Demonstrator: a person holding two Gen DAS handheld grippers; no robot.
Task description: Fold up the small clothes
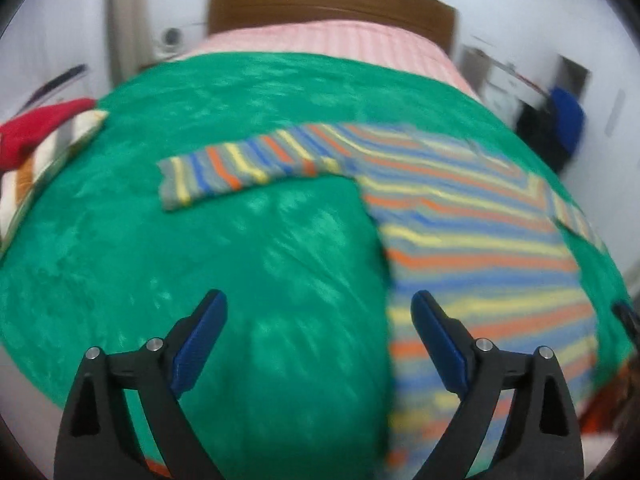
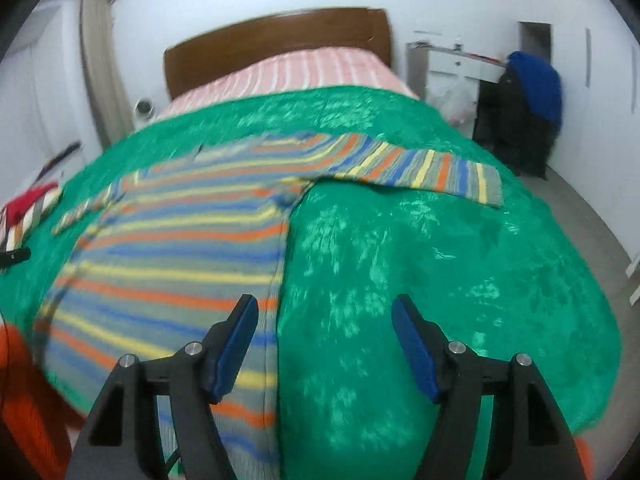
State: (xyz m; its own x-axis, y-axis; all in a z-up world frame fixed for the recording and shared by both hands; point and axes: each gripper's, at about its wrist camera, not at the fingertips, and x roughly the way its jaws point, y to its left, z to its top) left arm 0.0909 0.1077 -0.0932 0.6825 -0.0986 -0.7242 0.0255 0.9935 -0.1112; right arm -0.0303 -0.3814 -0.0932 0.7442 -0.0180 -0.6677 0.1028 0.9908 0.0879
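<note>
Striped sweater (image 1: 472, 232) spread flat on green blanket (image 1: 200, 260), sleeves out to left and right, collar toward the far headboard (image 1: 328, 4). Same sweater (image 2: 180, 248) in the right wrist view, filling the near left of the blanket (image 2: 440, 300).

Left gripper (image 1: 319, 320) spread wide, holding nothing, hovering above bare blanket just left of the sweater's left side seam. Right gripper (image 2: 325, 324) likewise spread wide and empty, straddling the sweater's right side seam, its left finger (image 2: 236, 344) over stripes, its right one over green.

Likely risks, judged from this layout:
- Pinching blanket together with knit, since the plush cover sits directly under the hem and seams; fold would then drag the cover up.
- Catching only the top layer of the sweater, leaving front and back to slide apart and the fold to come out crooked.
- Uneven grabs by the two sides, skewing the stripes and bunching a sleeve underneath.
- Motion blur in both views hints at fast movement; overshoot past the seam quite possible.

Count:
- One striped sweater, two sleeves visible.
- One green blanket over one pink striped bedspread (image 2: 304, 68).
- Two grippers, two blue-padded fingers each.
- One red garment (image 1: 36, 128) on a striped pillow or cloth at the far left; cannot tell which.
- One blue garment (image 2: 536, 84) hung at the far right.
</note>
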